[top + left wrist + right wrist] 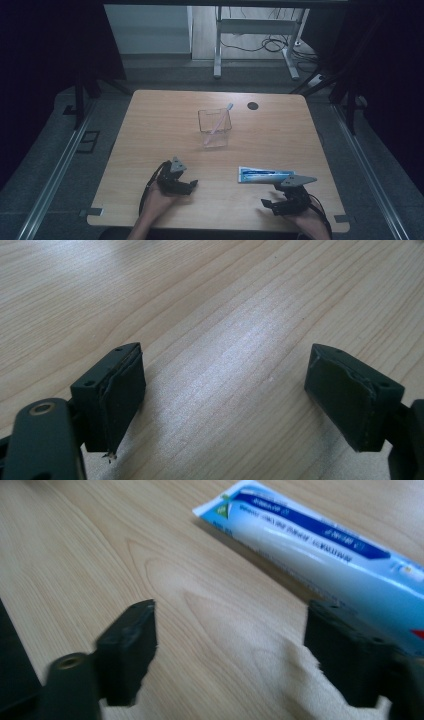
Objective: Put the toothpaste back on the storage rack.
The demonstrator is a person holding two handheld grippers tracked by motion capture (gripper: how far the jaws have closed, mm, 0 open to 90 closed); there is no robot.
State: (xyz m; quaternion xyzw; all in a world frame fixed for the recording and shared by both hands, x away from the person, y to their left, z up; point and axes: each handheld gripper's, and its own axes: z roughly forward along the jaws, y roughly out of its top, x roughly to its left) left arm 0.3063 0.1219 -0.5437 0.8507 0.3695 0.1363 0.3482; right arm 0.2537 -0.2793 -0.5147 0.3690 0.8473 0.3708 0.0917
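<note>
A white and blue toothpaste tube [262, 175] lies flat on the wooden table [160, 125], near the front right. My right gripper [266, 203] rests just in front of it, jaws pointing left. In the right gripper view that gripper [230, 650] is open over bare wood, with the tube [320, 550] lying past its right jaw and nothing between the pads. My left gripper [192, 184] sits at the front left of the table, open, with bare wood between its jaws [225, 395]. A clear plastic cup [215, 131] stands mid-table with a pink toothbrush [219, 121] leaning in it.
A round black cable hole [253, 105] sits in the table's far right part. Behind the table stand a white desk frame [255, 30] and loose cables on the floor. Metal rails run along both sides of the table.
</note>
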